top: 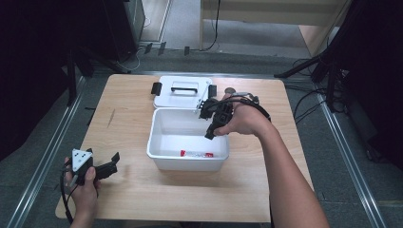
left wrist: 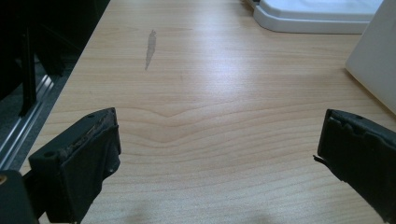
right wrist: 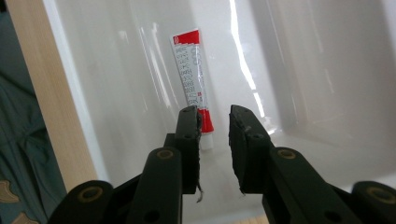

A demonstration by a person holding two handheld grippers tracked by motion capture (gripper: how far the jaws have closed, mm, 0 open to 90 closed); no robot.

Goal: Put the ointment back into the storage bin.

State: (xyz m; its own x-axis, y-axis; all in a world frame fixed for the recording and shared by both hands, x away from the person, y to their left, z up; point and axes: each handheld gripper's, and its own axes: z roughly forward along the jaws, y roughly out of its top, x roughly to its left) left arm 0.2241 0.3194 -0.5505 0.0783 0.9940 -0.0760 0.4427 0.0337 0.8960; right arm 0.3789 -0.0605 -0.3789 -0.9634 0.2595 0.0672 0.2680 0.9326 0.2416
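Right gripper over the white box, jaws nearly closed, empty; tube lies flat inside. Left gripper wide open, empty, over the table.

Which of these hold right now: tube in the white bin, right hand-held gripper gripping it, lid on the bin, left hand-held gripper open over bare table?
1. The red-and-white tube lies in the white bin. True.
2. The right hand-held gripper grips the tube. False: its jaws are nearly closed on nothing, above the tube.
3. The lid sits on the bin. False: it lies on the table behind the bin.
4. The left hand-held gripper is open over bare wood. True.
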